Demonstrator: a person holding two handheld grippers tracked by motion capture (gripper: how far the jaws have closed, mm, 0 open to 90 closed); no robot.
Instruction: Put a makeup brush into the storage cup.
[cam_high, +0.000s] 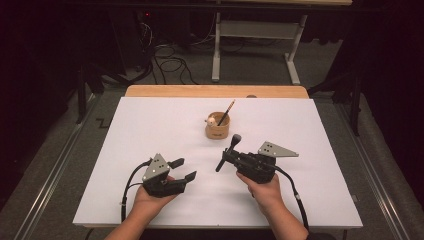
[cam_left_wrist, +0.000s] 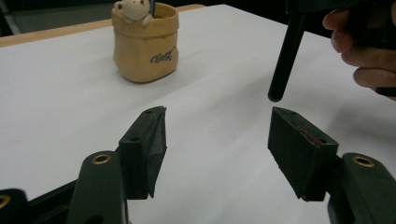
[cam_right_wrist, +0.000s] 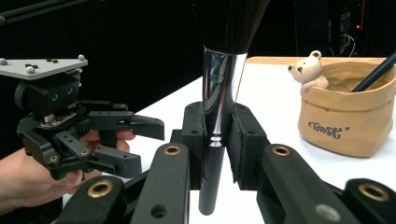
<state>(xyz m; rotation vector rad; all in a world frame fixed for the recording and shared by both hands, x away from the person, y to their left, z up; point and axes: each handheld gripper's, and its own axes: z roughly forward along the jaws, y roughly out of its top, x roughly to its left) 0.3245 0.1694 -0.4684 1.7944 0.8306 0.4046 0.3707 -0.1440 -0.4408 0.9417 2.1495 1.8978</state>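
One makeup brush (cam_right_wrist: 217, 93) is clamped in the right gripper (cam_right_wrist: 218, 133), both pads pressed on its shiny chrome collar and black handle. Dark bristles fan out at the top of the right gripper view; the smooth round handle end hangs free below the jaws. From the high view the brush (cam_high: 228, 152) lies slanted over the white table (cam_high: 150, 120), bristle head toward the pot, handle end pointing down toward the person's side, held clear of the surface as far as I can tell.

Left gripper (cam_high: 182, 169) sits well apart from the brush, jaws standing open with nothing between them. Its own view shows two blocky black pads (cam_left_wrist: 299, 149) with bare table in the gap, and the brush's handle tip (cam_left_wrist: 283, 60) hanging just beyond the right-hand pad.

Pot (cam_high: 217, 125): small, tan, soft-looking like a paper or fabric sack, rolled rim, dark script lettering on the side. A little cream bear figure (cam_right_wrist: 308, 70) perches on its rim. Inside stands a thin dark-handled stick (cam_high: 226, 112), leaning up and to the right; what kind of tool it is I cannot tell.

Table is a flat matte white board, with a light wooden edge (cam_high: 215, 91) showing at the far side. Grey three-cornered plates top both grippers; black cables trail back past the wrists.
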